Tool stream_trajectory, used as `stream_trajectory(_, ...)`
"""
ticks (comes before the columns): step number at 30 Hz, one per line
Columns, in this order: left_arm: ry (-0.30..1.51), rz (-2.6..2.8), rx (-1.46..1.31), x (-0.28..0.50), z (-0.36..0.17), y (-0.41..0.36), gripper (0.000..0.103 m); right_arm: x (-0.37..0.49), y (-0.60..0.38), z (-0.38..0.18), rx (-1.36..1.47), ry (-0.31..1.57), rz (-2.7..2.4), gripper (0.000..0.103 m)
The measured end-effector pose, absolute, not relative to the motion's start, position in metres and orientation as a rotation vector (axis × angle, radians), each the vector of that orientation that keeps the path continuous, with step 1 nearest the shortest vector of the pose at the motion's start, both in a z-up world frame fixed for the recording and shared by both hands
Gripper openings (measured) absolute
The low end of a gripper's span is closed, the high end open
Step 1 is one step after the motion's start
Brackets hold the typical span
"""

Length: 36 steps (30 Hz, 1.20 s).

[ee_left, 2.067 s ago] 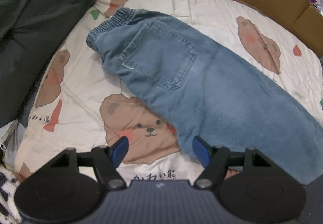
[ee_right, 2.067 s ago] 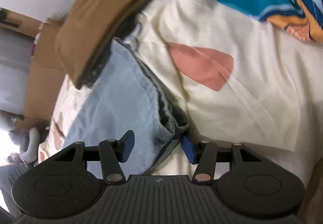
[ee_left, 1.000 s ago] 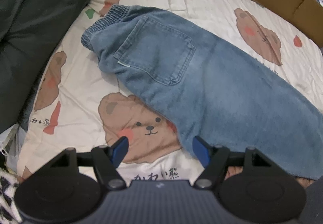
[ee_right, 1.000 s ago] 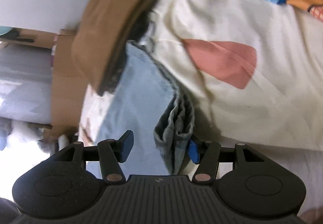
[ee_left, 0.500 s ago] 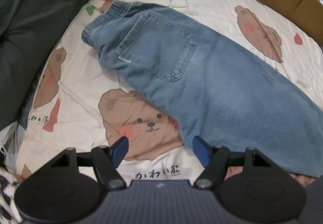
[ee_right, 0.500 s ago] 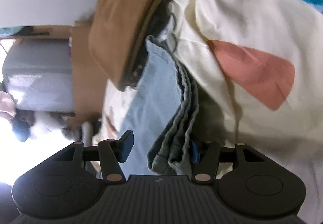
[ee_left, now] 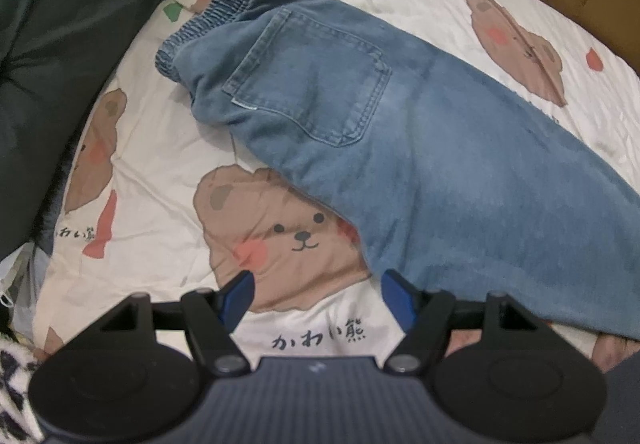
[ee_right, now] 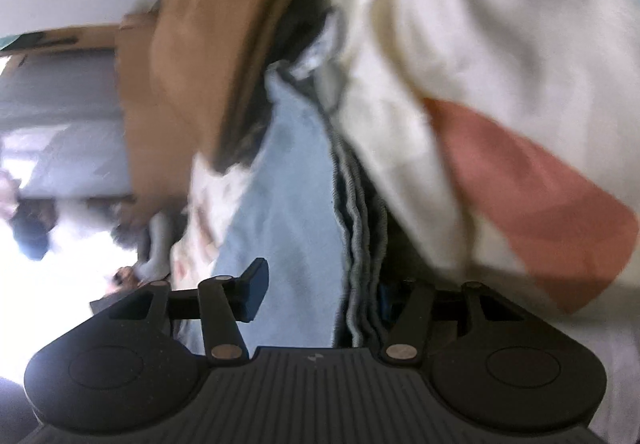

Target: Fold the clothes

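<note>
The jeans (ee_left: 400, 132) lie slantwise across the bear-print sheet (ee_left: 168, 172), waistband at upper left of the left view, legs running off lower right. In the right view their stacked hem (ee_right: 360, 244) now stands between the right gripper (ee_right: 320, 294) jaws, which have just been closing; the left pad still shows a gap from the cloth, so the hem looks bracketed rather than pinched. A second ago the hem sat lower right of the jaws. The left gripper (ee_left: 316, 294) hangs wide open, empty, over the sheet as before.
</note>
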State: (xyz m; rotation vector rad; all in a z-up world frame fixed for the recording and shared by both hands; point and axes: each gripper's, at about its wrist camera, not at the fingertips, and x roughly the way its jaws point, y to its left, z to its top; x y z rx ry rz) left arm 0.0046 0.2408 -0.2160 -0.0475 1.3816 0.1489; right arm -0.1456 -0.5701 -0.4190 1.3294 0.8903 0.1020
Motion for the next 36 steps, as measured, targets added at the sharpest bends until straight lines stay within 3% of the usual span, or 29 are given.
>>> stream_trajectory(9, 1.398, 0.130, -0.075, 0.000, -0.231, 0.236, 0.073, -0.115, -0.570, -0.410, 1.221, 0.984, 0.117, 0.053)
stream_trajectory(11, 1.400, 0.126, -0.081, -0.003, -0.232, 0.237, 0.073, -0.111, -0.569, -0.410, 1.211, 1.001, 0.113, 0.041)
stream_trajectory(13, 1.401, 0.131, -0.086, -0.006, -0.233, 0.241, 0.073, -0.107, -0.568, -0.409, 1.195, 1.021, 0.120, 0.023)
stream_trajectory(16, 1.402, 0.147, -0.091, -0.009, -0.234, 0.245, 0.073, -0.102, -0.564, -0.400, 1.150, 1.055, 0.156, 0.013)
stream_trajectory(26, 1.407, 0.146, -0.111, -0.013, -0.248, 0.244, 0.073, -0.074, -0.534, -0.349, 0.952, 1.188, 0.184, 0.010)
stream_trajectory(36, 1.361, 0.078, -0.138, 0.004, -0.263, 0.224, 0.073, -0.055, -0.524, -0.260, 0.861, 1.121, 0.226, 0.009)
